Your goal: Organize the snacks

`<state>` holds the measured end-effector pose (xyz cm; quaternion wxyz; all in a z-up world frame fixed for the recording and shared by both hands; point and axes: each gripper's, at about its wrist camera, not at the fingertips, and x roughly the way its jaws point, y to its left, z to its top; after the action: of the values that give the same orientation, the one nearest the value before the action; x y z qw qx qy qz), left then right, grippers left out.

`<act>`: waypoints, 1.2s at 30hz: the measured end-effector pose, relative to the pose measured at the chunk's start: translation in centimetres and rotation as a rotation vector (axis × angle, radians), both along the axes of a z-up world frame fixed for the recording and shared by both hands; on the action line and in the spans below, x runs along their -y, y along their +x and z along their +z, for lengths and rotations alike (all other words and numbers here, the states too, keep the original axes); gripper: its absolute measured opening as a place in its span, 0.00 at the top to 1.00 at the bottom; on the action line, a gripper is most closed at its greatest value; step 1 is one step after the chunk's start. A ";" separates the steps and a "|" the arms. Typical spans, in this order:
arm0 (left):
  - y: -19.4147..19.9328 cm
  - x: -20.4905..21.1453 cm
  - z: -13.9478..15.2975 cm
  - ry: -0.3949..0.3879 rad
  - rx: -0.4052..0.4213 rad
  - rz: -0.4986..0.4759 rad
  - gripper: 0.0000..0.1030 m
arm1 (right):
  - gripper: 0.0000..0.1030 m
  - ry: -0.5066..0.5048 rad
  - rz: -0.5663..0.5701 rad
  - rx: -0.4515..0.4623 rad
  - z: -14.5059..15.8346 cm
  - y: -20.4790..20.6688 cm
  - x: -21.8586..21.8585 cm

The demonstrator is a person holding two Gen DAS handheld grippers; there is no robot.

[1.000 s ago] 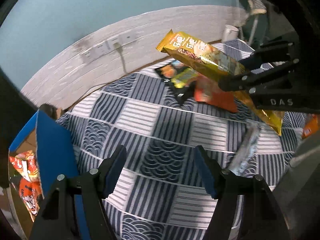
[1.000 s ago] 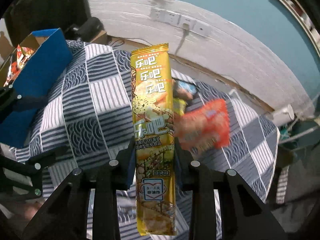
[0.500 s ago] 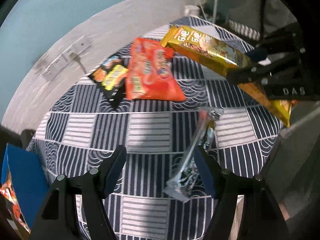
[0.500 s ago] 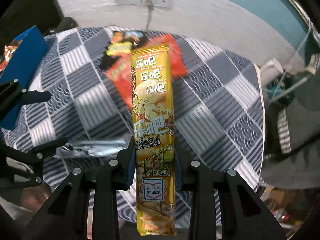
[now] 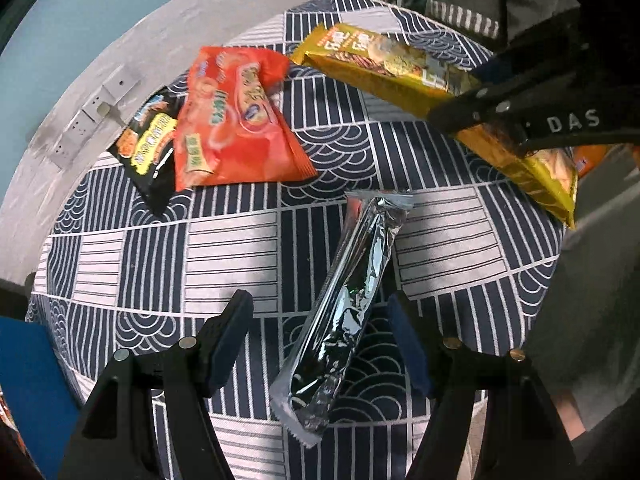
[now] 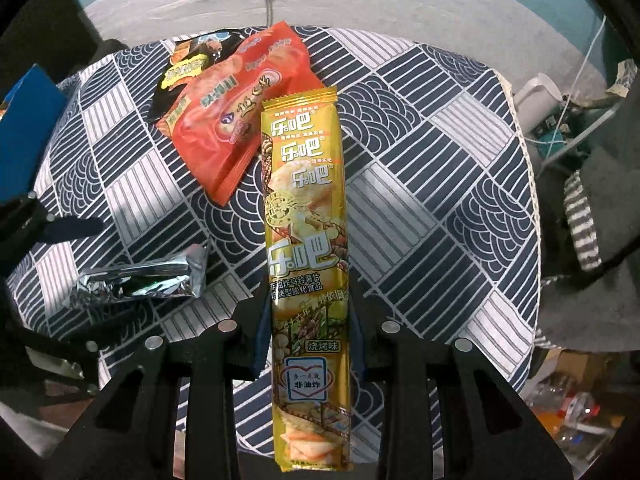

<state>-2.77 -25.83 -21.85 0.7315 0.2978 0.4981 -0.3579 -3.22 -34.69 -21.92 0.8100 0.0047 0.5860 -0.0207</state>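
Over round table with navy-and-white patterned cloth (image 5: 224, 248): left gripper (image 5: 320, 340) spread wide, astride long silver foil packet (image 5: 348, 312), pads clear of both edges. Right gripper (image 6: 308, 320) clamped on long yellow crisp packet (image 6: 306, 200), raised above cloth. Orange snack bag (image 5: 236, 128) overlapping black snack bag (image 5: 150, 148) near far rim; bare cloth between.

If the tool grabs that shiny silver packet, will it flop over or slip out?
The silver packet is long and thin with a crinkled foil skin, so it would probably sag at the ends if gripped mid-length. Its glossy wrap looks slippery, so it might slide a little. It looks light and lies flat on the cloth, so it likely won't roll.
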 end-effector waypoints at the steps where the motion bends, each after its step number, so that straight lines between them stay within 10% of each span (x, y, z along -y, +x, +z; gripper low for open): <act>1: 0.0 0.1 -0.2 0.003 -0.004 0.001 0.31 | 0.71 0.002 0.000 -0.002 -0.1 0.0 0.1; 8: 0.8 0.0 -1.2 -0.014 -0.050 0.043 0.71 | 0.71 0.012 -0.001 -0.001 -0.2 0.2 0.2; 36: 1.1 -5.6 7.6 -0.148 0.096 0.211 0.72 | 0.71 -0.007 0.095 0.124 6.4 0.5 -5.0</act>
<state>-1.66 -20.26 -14.22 0.8080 0.2057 0.4635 -0.3001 -2.77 -29.73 -15.48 0.8449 -0.0247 0.5341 0.0161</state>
